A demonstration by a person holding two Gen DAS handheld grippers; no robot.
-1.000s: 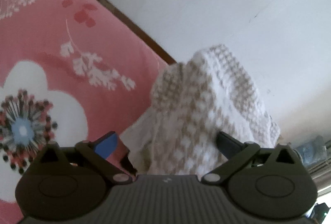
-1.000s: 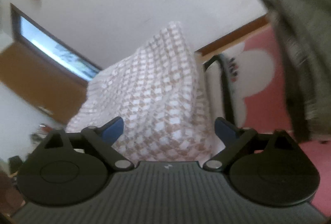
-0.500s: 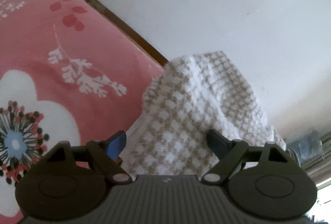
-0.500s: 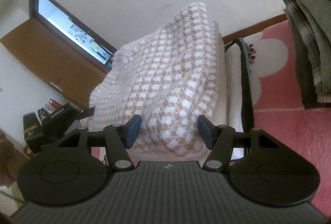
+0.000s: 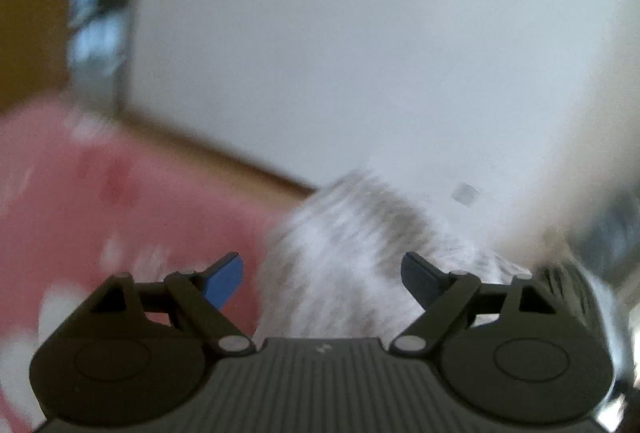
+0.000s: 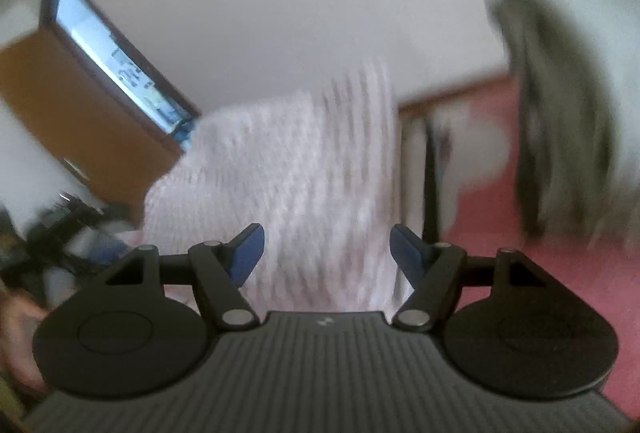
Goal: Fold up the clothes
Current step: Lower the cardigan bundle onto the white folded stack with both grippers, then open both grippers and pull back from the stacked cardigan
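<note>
Since half a second ago both views are swung and blurred, and the checked knitted garment (image 6: 296,185) is seen raised above the bed (image 5: 100,217) between the half-open fingers of the left gripper (image 5: 320,277) and right gripper (image 6: 326,253), whether gripped cannot be told, its folding not visibly finished.

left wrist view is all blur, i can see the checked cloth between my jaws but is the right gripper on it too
Observer: In the right wrist view the checked cloth fills the gap between the jaws of the right gripper. I cannot tell whether they pinch it.
Operator: anything close to it over there
Observer: A grey-green garment hangs to the right of the cloth, apart from it, above the pink bedspread.
Operator: nothing in between?
Observer: A thin dark bar stands just beyond the cloth's right edge. It is too blurred to name.
</note>
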